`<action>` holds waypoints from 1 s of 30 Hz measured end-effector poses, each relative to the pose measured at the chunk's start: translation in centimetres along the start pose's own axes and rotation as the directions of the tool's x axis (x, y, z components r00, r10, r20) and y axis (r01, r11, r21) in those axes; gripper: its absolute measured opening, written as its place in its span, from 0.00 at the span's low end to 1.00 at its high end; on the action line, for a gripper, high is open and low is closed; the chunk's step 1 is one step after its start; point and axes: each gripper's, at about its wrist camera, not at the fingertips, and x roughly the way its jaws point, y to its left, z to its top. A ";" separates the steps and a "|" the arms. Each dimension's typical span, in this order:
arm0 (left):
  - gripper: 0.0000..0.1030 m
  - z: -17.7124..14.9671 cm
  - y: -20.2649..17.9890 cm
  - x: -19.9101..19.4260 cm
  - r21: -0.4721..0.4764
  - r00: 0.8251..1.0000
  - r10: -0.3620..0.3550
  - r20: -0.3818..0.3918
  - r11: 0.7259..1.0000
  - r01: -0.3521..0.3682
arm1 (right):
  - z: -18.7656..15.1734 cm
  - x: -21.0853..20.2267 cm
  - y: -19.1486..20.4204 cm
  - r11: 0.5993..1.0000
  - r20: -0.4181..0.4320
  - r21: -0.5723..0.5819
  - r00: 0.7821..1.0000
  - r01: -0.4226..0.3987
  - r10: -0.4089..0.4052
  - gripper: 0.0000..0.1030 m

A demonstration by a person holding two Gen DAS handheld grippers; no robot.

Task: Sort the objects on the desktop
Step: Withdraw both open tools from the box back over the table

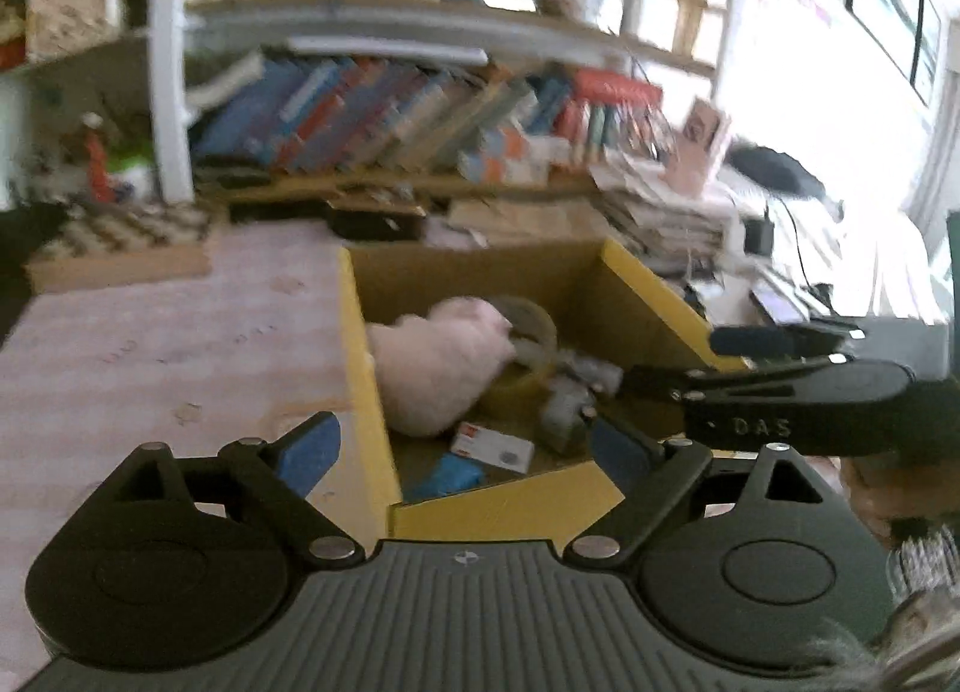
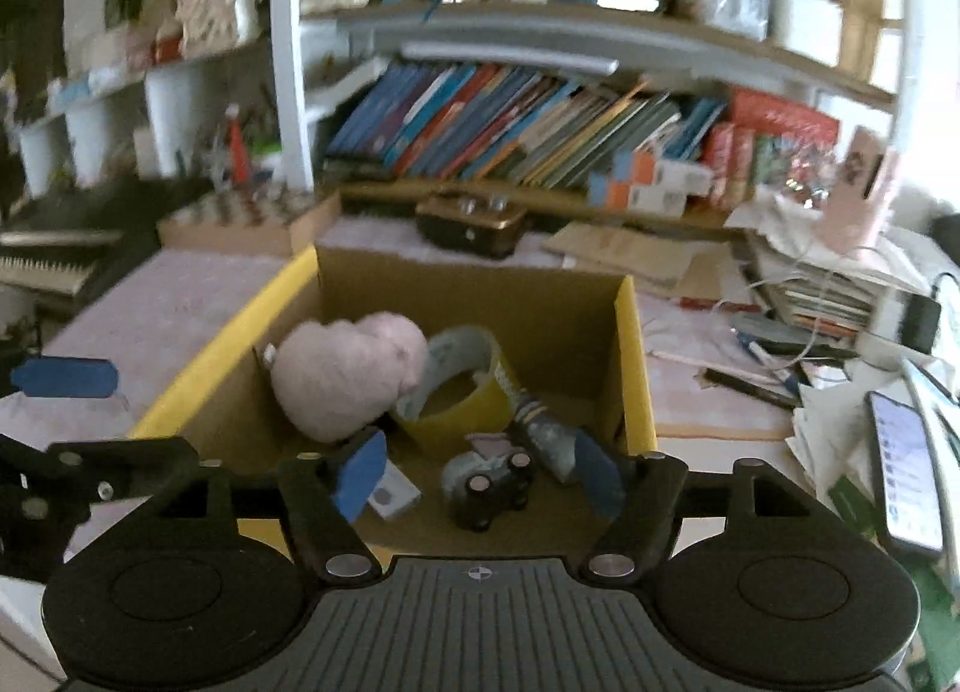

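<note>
One box (image 2: 630, 368), one plush heart (image 2: 342, 374)

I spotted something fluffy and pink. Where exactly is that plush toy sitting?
The pink plush toy lies inside the yellow cardboard box, on its left side in the right wrist view, leaning against the tape roll.

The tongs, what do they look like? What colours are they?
Both tongs look alike. The left tongs and right tongs have black arms with shiny silver bolts, round black discs at each side, a ribbed grey plate in the middle, and blue fingertips. Seen from the side, the right tongs carry pale letters, "DAS".
</note>
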 end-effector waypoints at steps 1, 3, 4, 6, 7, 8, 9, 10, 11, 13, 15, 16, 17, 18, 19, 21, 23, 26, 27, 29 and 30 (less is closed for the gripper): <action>0.91 -0.2 0.1 -0.7 -0.006 1.000 0.013 0.025 1.000 -0.013 | -0.1 -0.4 0.3 1.000 0.014 0.006 1.000 0.004 -0.004 0.70; 0.96 -0.6 0.4 -2.0 -0.007 0.996 0.051 0.071 0.999 -0.051 | -0.5 -1.4 1.1 1.000 0.044 0.020 0.999 0.020 -0.021 0.72; 0.99 -0.9 0.5 -2.8 -0.009 0.993 0.074 0.096 0.997 -0.074 | -0.7 -1.8 1.4 0.999 0.057 0.031 0.998 0.030 -0.032 0.75; 1.00 -1.3 1.0 -4.0 -0.018 0.986 0.109 0.129 0.994 -0.107 | -1.0 -2.8 2.1 0.997 0.083 0.063 0.995 0.047 -0.052 0.77; 1.00 -1.5 1.2 -4.6 -0.027 0.983 0.123 0.139 0.992 -0.120 | -1.3 -3.2 2.4 0.996 0.090 0.078 0.994 0.052 -0.059 0.78; 1.00 -1.8 1.4 -5.2 -0.037 0.980 0.135 0.144 0.991 -0.131 | -1.6 -3.7 2.9 0.993 0.097 0.098 0.993 0.059 -0.069 0.79; 1.00 -2.1 1.7 -5.6 -0.045 0.978 0.147 0.149 0.989 -0.141 | -1.9 -4.1 3.3 0.992 0.103 0.113 0.992 0.065 -0.076 0.80; 1.00 -2.5 2.0 -6.3 -0.052 0.975 0.161 0.156 0.987 -0.155 | -2.2 -4.5 3.7 0.990 0.108 0.121 0.991 0.068 -0.081 0.81; 1.00 -2.9 2.2 -6.7 -0.057 0.972 0.174 0.160 0.984 -0.167 | -2.5 -4.8 4.1 0.990 0.113 0.122 0.990 0.071 -0.085 0.82; 1.00 -3.6 2.6 -7.7 -0.058 0.968 0.196 0.159 0.980 -0.189 | -3.3 -5.5 5.1 0.991 0.119 0.110 0.989 0.079 -0.093 0.83; 1.00 -4.4 2.9 -8.5 -0.045 0.964 0.223 0.148 0.975 -0.219 | -4.0 -6.0 6.2 0.991 0.111 0.102 0.989 0.087 -0.098 0.83; 1.00 -4.9 3.1 -8.9 -0.037 0.961 0.240 0.137 0.971 -0.238 | -4.3 -6.3 6.6 0.991 0.106 0.105 0.989 0.089 -0.100 0.83; 1.00 -5.3 3.3 -9.3 -0.033 0.959 0.252 0.128 0.968 -0.250 | -4.7 -6.7 7.1 0.990 0.102 0.108 0.990 0.090 -0.101 0.83; 1.00 -5.7 3.6 -9.7 -0.032 0.958 0.259 0.121 0.966 -0.257 | -5.1 -7.2 7.7 0.990 0.099 0.111 0.990 0.092 -0.103 0.83; 1.00 -6.2 4.0 -10.2 -0.035 0.957 0.266 0.113 0.964 -0.263 | -5.5 -7.6 8.3 0.989 0.097 0.114 0.989 0.097 -0.108 0.84; 1.00 -7.0 4.3 -11.3 -0.039 0.957 0.272 0.101 0.962 -0.269 | -6.3 -8.5 9.4 0.988 0.092 0.113 0.989 0.106 -0.117 0.87; 1.00 -8.0 4.7 -12.5 -0.041 0.956 0.274 0.103 0.962 -0.271 | -7.3 -9.6 10.7 0.988 0.092 0.109 0.988 0.113 -0.123 0.88; 1.00 -9.5 5.0 -14.2 -0.038 0.953 0.286 0.104 0.958 -0.284 | -8.5 -10.8 12.2 0.987 0.091 0.103 0.987 0.121 -0.131 0.91; 1.00 -10.1 5.0 -14.8 -0.036 0.951 0.292 0.102 0.956 -0.290 | -9.0 -11.2 12.9 0.987 0.087 0.101 0.987 0.125 -0.134 0.92; 1.00 -11.1 5.0 -15.9 -0.031 0.946 0.306 0.108 0.952 -0.305 | -9.8 -12.0 14.0 0.987 0.083 0.094 0.987 0.128 -0.136 0.93; 1.00 -11.6 5.1 -16.4 -0.026 0.944 0.311 0.110 0.951 -0.310 | -10.0 -12.3 14.4 0.988 0.082 0.090 0.987 0.128 -0.135 0.93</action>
